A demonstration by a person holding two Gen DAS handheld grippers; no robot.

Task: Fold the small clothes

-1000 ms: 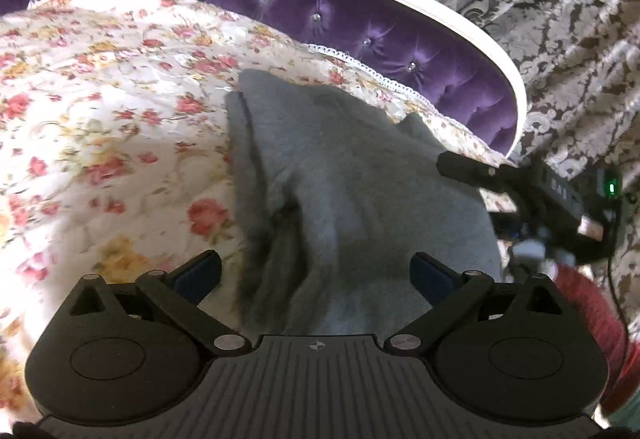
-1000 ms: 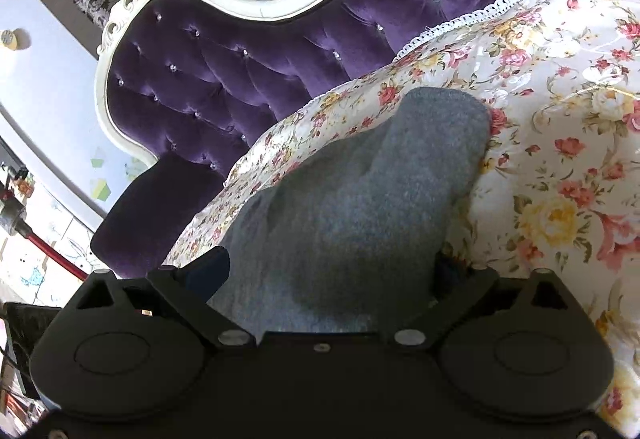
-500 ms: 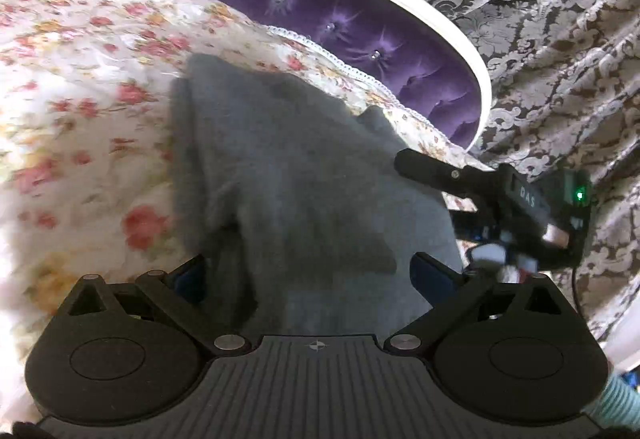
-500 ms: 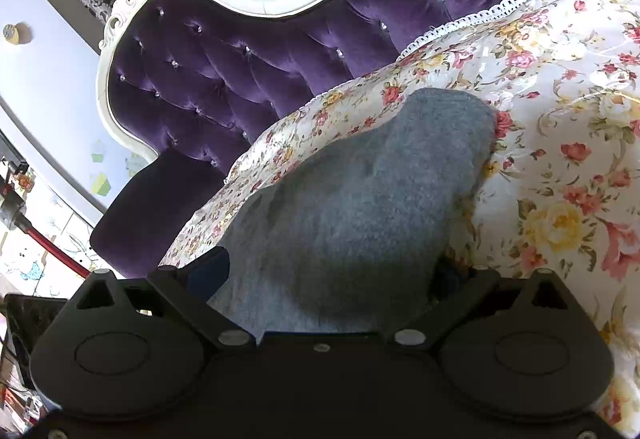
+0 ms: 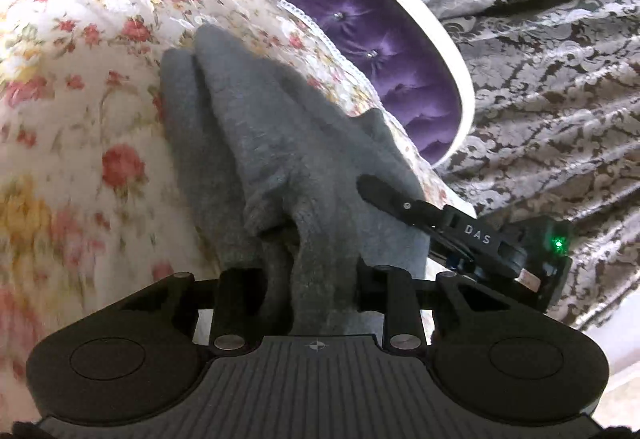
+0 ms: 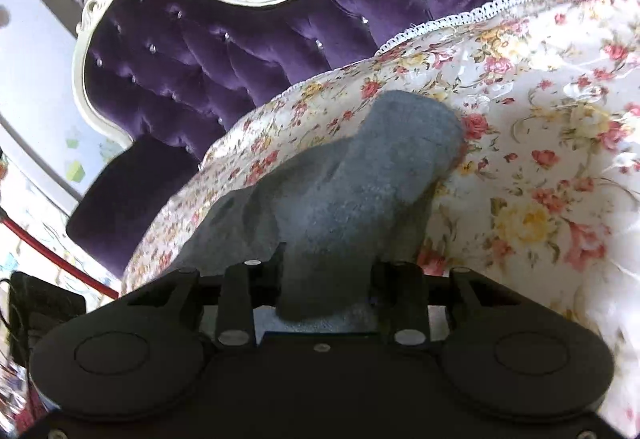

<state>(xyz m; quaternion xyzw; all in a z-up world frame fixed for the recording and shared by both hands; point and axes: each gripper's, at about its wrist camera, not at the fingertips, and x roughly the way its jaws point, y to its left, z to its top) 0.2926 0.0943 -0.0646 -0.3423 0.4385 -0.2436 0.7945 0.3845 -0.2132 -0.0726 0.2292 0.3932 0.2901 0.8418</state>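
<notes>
**Both tools pinch the grey garment over the flowered bedspread**

A purple tufted headboard [image 6: 256, 51] with a white curved frame rises behind the bed, and patterned grey curtains [image 5: 552, 79] hang beyond it. The bedspread [image 5: 80, 79] is glossy, printed with red and yellow roses and edged with white lace.

The garment [image 5: 280, 143] is soft, fuzzy grey knit, bunched into ridges, its far end lying on the bedspread. The left tool [image 5: 310, 287] is pressed onto its near edge; the right tool [image 6: 324, 287] grips another bunched part [image 6: 360, 175]. In the left view the right tool [image 5: 460, 235] lies against the cloth's right side.

Half a second ago both tools stood spread around the cloth; now their fingers have closed in on it.
</notes>
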